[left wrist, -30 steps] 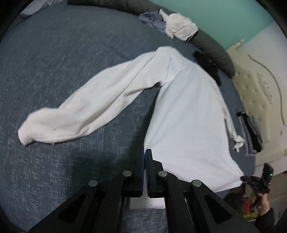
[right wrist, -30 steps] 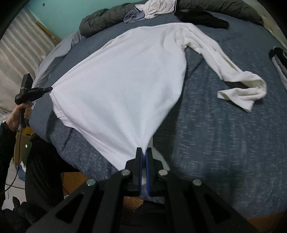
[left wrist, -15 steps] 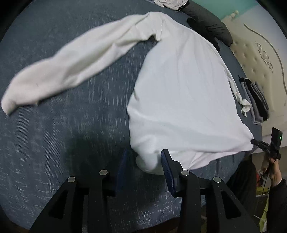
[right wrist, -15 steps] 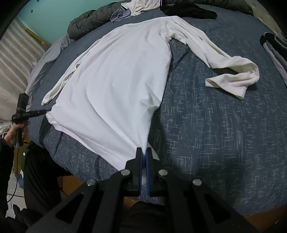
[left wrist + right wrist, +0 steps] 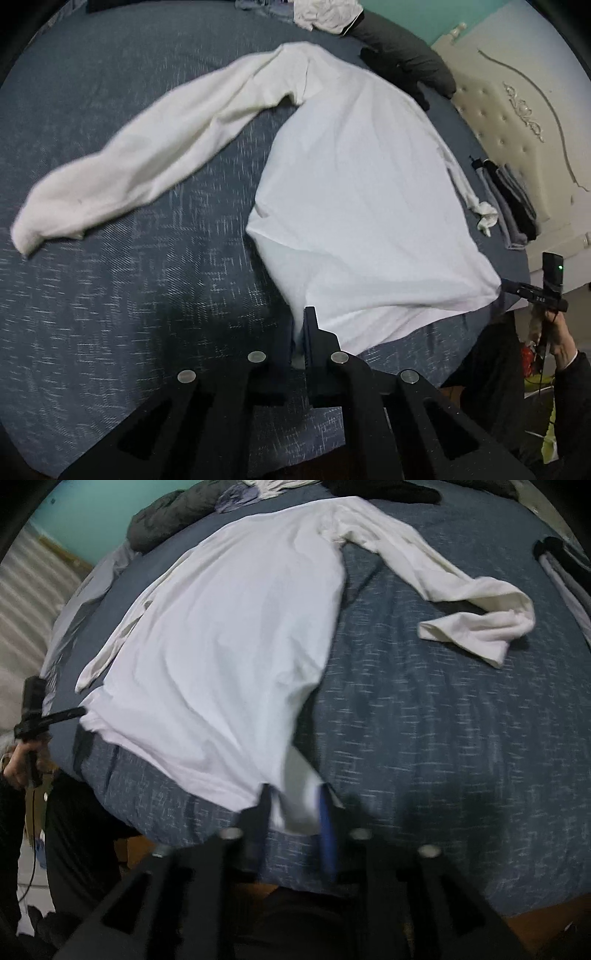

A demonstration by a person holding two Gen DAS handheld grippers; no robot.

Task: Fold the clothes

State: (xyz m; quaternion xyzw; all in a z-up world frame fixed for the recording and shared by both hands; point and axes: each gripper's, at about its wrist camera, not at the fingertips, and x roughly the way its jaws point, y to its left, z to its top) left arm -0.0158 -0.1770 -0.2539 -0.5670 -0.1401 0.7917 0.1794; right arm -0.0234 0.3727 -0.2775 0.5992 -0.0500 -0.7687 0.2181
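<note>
A white long-sleeved shirt (image 5: 362,192) lies spread on the dark blue bed (image 5: 129,295), one sleeve (image 5: 147,158) stretched out to the left. My left gripper (image 5: 300,325) is shut on the shirt's hem corner. In the right wrist view the shirt (image 5: 221,635) lies with its other sleeve (image 5: 461,602) bent on the right. My right gripper (image 5: 295,797) is open, and the shirt's other hem corner lies loose between its jaws.
Dark and light clothes (image 5: 332,14) are piled at the bed's far edge. Folded dark and grey garments (image 5: 509,199) lie at the right by a cream headboard (image 5: 517,110). The bed's near edge (image 5: 369,878) is just below the right gripper.
My left gripper opened half a second ago and has shut again on the hem corner. My right gripper, shut on the hem before, has opened and let it go.
</note>
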